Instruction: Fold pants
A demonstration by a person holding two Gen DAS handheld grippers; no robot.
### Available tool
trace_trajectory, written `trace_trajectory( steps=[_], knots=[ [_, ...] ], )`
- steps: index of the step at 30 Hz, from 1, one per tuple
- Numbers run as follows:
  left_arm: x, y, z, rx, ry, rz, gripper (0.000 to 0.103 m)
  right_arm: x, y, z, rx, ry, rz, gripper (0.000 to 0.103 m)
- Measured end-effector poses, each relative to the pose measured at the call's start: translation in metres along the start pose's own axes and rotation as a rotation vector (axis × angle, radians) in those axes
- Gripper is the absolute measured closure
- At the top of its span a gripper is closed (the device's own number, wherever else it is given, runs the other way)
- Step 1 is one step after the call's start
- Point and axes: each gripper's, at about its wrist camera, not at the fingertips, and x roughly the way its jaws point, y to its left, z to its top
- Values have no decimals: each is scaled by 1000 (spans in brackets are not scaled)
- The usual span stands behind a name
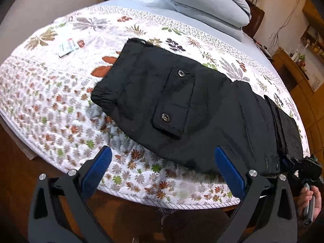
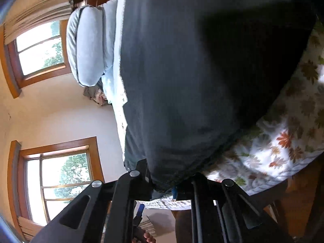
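Black, matte woven pants (image 1: pixel 182 109) lie folded lengthwise across your white quilted bedspread (image 1: pixel 50 105), printed with rust, green and grey leaves. One flapped cargo pocket (image 1: pixel 174 103) with two metal snaps faces up; the elastic cuff end points toward the far left, and the layered edge runs off to your right. Your left gripper (image 1: pixel 162 172) hovers over the near edge of the spread, its blue ribbed pads (image 1: pixel 101 166) spread wide and holding nothing. Your right gripper (image 2: pixel 172 184) is pinched on the pants' hem, cloth bunched between the pressed-together jaws; fabric fills most of that view. A small printed packet (image 1: pixel 67 47) lies on the spread beyond the pants. A grey folded cushion (image 1: pixel 206 2) sits at the far side.
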Motion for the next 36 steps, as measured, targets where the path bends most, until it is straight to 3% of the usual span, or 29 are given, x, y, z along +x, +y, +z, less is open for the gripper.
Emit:
trace_trajectory(
  steps=[2,5,6,11,17,19,20,21,22,25,28,34,35,36],
  knots=[
    [11,7,3,-44,29,-27,2,0,6,1,-16,13,-11,78],
    [23,20,7,-143,61,-108,2,-3,27,-4,-89,47,-33,40],
    [26,27,8,-187,66,-152,2,-1,34,-7,-118,59,-30,40],
    [35,58,10,-399,65,-215,3,8,80,-30,-345,190,-56,40],
    [54,93,6,-632,73,-349,4,12,126,-55,-577,238,-1,40],
    [53,96,5,-661,63,-372,4,6,137,-52,-635,219,10,40],
    [50,97,5,-668,50,-418,6,-7,132,-55,-662,208,6,39],
    [47,95,4,-674,40,-467,16,-3,137,-63,-679,201,2,38],
    [42,89,6,-658,36,-503,20,-5,141,-61,-700,191,1,37],
    [36,76,11,-592,46,-409,19,-12,135,-73,-704,182,18,37],
    [47,81,4,-640,71,-351,19,-22,123,-68,-687,174,38,36],
    [57,86,3,-695,41,-411,12,-24,117,-61,-670,163,28,36],
    [58,81,7,-681,26,-435,14,-24,115,-59,-656,163,30,36],
    [55,79,9,-664,6,-493,23,-24,115,-58,-648,161,30,36]
  ],
)
